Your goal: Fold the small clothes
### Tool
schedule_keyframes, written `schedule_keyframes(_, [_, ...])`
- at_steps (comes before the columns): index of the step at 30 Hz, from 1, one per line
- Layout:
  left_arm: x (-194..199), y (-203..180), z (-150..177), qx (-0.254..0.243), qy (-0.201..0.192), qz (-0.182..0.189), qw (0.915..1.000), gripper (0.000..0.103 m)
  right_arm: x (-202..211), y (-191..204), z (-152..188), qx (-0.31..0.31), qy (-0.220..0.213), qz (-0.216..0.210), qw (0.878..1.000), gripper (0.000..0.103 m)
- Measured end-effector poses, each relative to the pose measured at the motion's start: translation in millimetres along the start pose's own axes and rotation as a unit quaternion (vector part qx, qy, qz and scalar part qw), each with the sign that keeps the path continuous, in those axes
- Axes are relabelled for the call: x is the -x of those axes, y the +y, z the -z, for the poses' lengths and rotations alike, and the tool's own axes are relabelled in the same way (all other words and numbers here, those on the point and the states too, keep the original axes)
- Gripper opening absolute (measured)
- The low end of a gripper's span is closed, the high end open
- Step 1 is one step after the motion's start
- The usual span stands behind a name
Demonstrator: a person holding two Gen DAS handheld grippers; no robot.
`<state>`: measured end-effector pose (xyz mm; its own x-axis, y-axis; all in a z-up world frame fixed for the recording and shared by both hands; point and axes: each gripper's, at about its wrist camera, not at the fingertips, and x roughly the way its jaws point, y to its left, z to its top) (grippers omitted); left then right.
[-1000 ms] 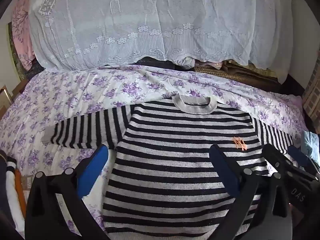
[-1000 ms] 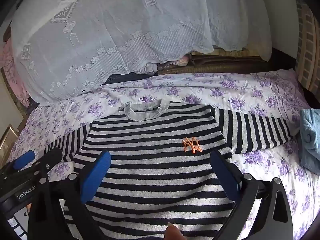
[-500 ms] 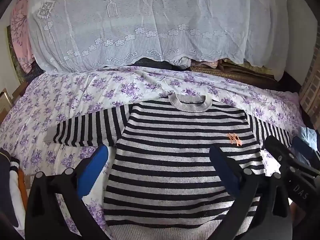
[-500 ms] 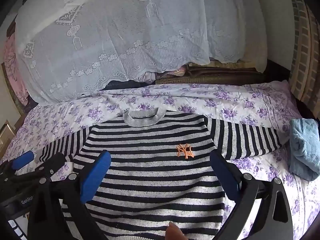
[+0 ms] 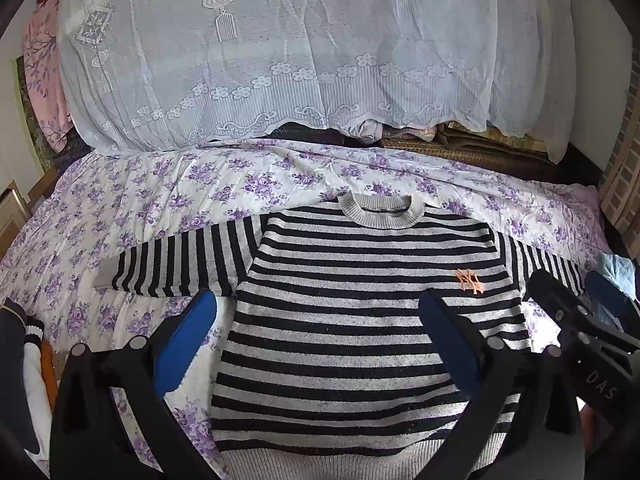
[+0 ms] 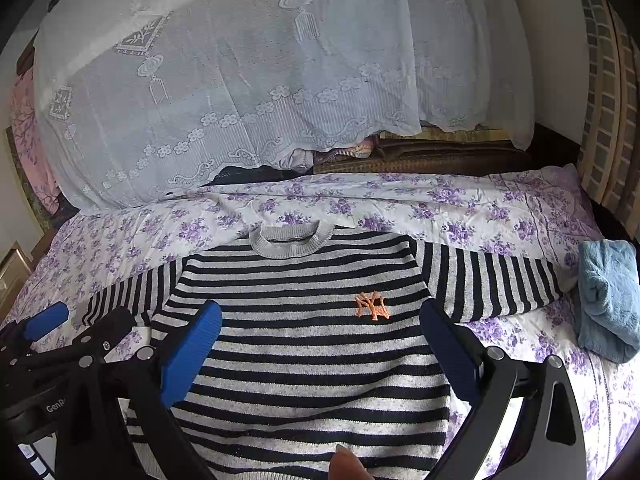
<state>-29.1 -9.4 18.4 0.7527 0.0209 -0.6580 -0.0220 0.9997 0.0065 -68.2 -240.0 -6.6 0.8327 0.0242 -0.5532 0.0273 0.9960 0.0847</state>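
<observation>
A: Sweater [image 5: 360, 320]? Where's yours?
B: Your striped sweater lies flat on the floral bedsheet [image 5: 160, 184], sleeves spread. Your left gripper [image 5: 316, 344] and right gripper [image 6: 320, 352] hover above it, both spread wide, holding nothing.

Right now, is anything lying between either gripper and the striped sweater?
Nothing visible. The striped sweater lies flat and uncovered on the floral bedsheet, with the left gripper and right gripper above it, jaws open. The blue towel sits beside one sleeve end, off the sweater's body.
</observation>
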Motion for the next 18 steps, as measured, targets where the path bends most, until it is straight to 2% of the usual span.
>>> schedule_keyframes(18, [3.4, 3.5, -1.3, -0.001, -0.004, -0.001, 1.0000, 0.098, 2.0, 1.6, -1.8, -0.002, -0.003, -0.003, 1.000, 0.100])
